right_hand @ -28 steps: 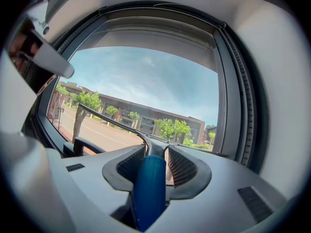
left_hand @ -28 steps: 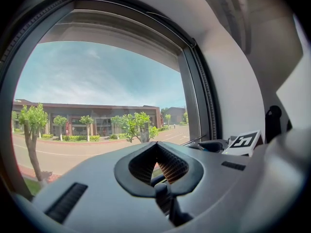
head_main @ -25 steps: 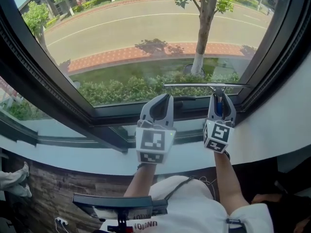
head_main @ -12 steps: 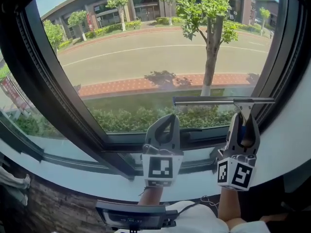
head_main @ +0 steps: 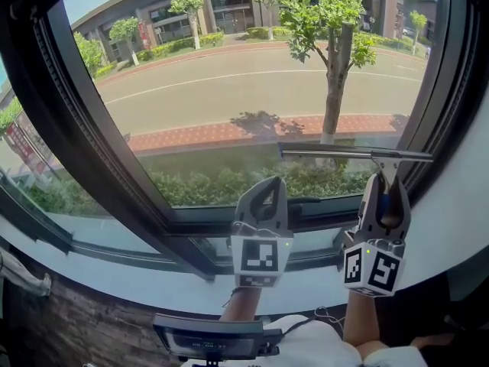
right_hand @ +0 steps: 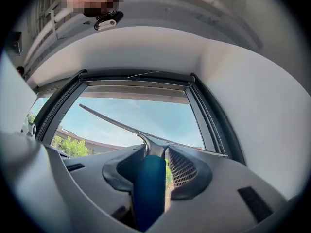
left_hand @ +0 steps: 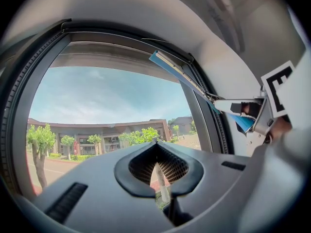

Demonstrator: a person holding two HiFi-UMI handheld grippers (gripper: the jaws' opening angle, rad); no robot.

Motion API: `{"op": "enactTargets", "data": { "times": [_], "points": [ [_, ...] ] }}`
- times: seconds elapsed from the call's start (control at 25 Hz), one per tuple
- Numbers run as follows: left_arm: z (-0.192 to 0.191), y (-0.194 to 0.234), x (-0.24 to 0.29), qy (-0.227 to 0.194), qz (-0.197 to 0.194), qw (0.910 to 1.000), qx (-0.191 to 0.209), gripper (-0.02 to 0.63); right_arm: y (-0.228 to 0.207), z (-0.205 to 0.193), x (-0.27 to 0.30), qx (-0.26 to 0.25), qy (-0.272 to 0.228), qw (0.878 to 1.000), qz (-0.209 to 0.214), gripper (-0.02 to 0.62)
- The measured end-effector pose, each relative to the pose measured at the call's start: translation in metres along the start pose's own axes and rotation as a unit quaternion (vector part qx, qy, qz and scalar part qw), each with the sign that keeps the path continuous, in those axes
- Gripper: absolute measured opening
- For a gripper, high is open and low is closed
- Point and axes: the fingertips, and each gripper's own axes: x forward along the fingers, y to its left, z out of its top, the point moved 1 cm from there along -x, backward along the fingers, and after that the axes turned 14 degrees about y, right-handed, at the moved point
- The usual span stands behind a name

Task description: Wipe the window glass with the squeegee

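Blue handle of the squeegee (right_hand: 148, 188) is clamped between the jaws of the right hand-held gripper (right_hand: 155, 152), the blade running crosswise above the tips.

Head view: squeegee (head_main: 355, 154) lies level across the lower right of the window glass (head_main: 229, 82), one end close to the right side of the window frame (head_main: 428, 105). Right hand-held gripper (head_main: 384, 180) points up at it from below. Whether the blade is pressed on the pane or just off it, I cannot tell.

Left hand-held gripper (head_main: 266, 186) is held up beside the right one, near the bottom of the frame. Its own view shows the tips together with nothing between them (left_hand: 156, 144); it takes no part in the wiping.

Progress, as a judgement: the tool is in hand and at the pane, low down. No water, foam or streak lines show on the glass, so wiped and unwiped areas cannot be told apart. Most of the pane lies above and left of the blade.
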Motion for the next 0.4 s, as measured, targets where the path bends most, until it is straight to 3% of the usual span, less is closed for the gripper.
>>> {"op": "enactTargets", "data": {
  "times": [0.4],
  "points": [
    [-0.0003, -0.0046, -0.0038, 0.001, -0.01, 0.9999, -0.005, 0.003, 0.0014, 0.003, -0.0044, 0.023, -0.007, 1.0, 0.003, 0.15]
  ]
}}
